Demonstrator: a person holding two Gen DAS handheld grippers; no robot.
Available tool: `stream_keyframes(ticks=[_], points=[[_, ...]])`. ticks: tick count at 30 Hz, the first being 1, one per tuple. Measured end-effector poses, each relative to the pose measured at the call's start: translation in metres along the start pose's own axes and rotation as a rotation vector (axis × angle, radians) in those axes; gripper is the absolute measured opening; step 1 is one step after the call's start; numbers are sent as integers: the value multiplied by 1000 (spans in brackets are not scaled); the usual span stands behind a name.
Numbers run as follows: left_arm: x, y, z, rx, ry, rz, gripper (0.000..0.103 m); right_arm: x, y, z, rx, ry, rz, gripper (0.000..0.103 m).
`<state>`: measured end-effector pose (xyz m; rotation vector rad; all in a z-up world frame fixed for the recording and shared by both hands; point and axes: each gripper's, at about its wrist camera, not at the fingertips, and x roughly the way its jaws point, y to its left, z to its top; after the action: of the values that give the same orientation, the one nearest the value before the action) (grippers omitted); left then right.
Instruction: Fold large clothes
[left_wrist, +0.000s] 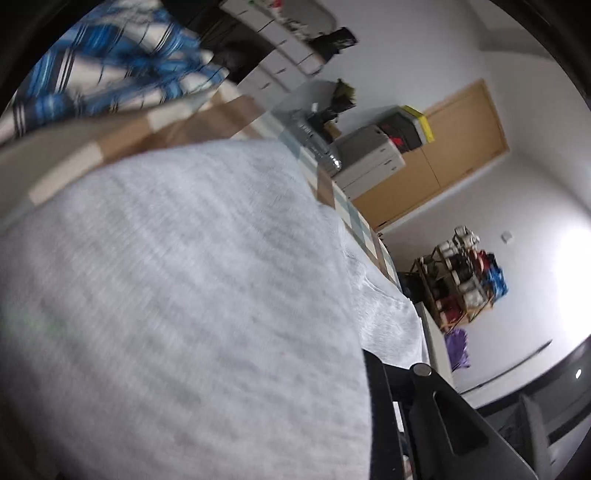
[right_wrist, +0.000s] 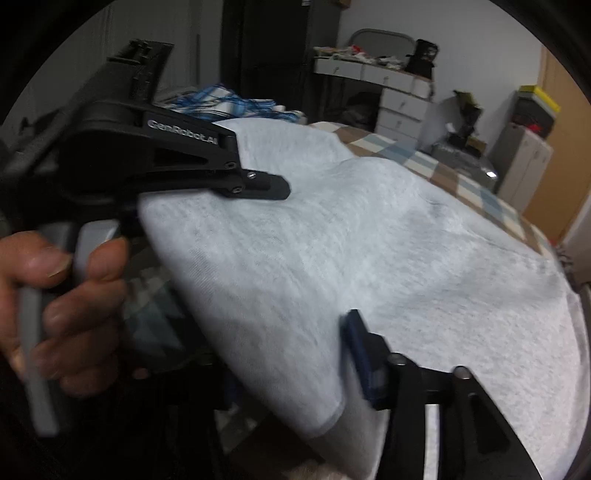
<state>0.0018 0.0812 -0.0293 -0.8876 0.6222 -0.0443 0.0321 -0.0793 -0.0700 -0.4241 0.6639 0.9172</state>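
Left wrist view: the sweater (left_wrist: 177, 295), a pale grey knit, fills most of the frame, draped over the checked bed cover (left_wrist: 129, 136). Only one finger (left_wrist: 380, 413) of the left gripper shows at the lower right, so the jaws cannot be read here. A blue striped cloth (left_wrist: 110, 70) lies beyond.

Right wrist view: this one shows the left gripper (right_wrist: 266, 186) from the side, held in a hand (right_wrist: 62, 306), fingers pressed together pinching the sweater's (right_wrist: 369, 258) edge. The right gripper (right_wrist: 369, 362) is spread, one blue pad against the cloth near the ribbed hem, nothing pinched.

The knit looks soft, limp and light, likely to sag and slide; hems and corners seem the best holds.
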Motion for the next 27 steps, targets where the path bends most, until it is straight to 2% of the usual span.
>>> stream_keyframes(ticks=[2, 3, 4, 5, 6, 7, 8, 9, 10, 11, 13, 15, 17, 20, 22, 24, 25, 27], points=[[-4, -3, -1, 37, -8, 6, 12, -27, -15, -3, 45, -57, 87, 62], [-3, -4, -2, 57, -15, 10, 12, -42, -26, -5, 81, -97, 92, 63], [-4, -7, -3, 78, -22, 13, 12, -54, -36, -7, 119, -130, 83, 69], [-3, -9, -4, 90, -29, 11, 12, -64, -53, -9, 183, -174, 50, 74], [-3, -9, -3, 112, -38, 12, 12, -67, -70, -9, 256, -198, -12, 74], [-5, -14, -4, 142, -49, 16, 12, -62, -86, -8, 330, -186, -92, 73], [-7, -14, -3, 166, -61, 13, 12, -55, -97, -6, 385, -163, -151, 63], [0, -17, 3, 185, -70, 11, 12, -40, -110, -4, 445, -127, -191, 47], [1, -23, 5, 214, -81, 8, 12, -25, -119, -3, 482, -104, -183, 26], [7, -26, 10, 237, -90, 5, 12, -9, -123, -2, 495, -71, -174, 20], [8, -34, 14, 293, -108, -3, 12, 25, -124, -3, 497, 25, -168, 18], [7, -43, 14, 367, -120, -23, 12, 33, -121, -6, 492, -2, -179, 16], [7, -61, 11, 470, -137, -37, 12, 32, -124, -6, 513, 0, -156, 16], [9, -87, 8, 603, -142, -81, 12, 30, -139, -14, 562, -29, -67, 15], [10, -101, 2, 684, -133, -107, 12, 25, -152, -23, 625, -59, 41, 14], [14, -124, -5, 784, -122, -120, 12, 10, -162, -30, 667, -53, 144, 13], [16, -134, -8, 823, -115, -121, 12, 2, -162, -33, 657, -58, 155, 14], [22, -156, -14, 897, -81, -112, 12, -29, -171, -39, 615, -82, 76, 18]])
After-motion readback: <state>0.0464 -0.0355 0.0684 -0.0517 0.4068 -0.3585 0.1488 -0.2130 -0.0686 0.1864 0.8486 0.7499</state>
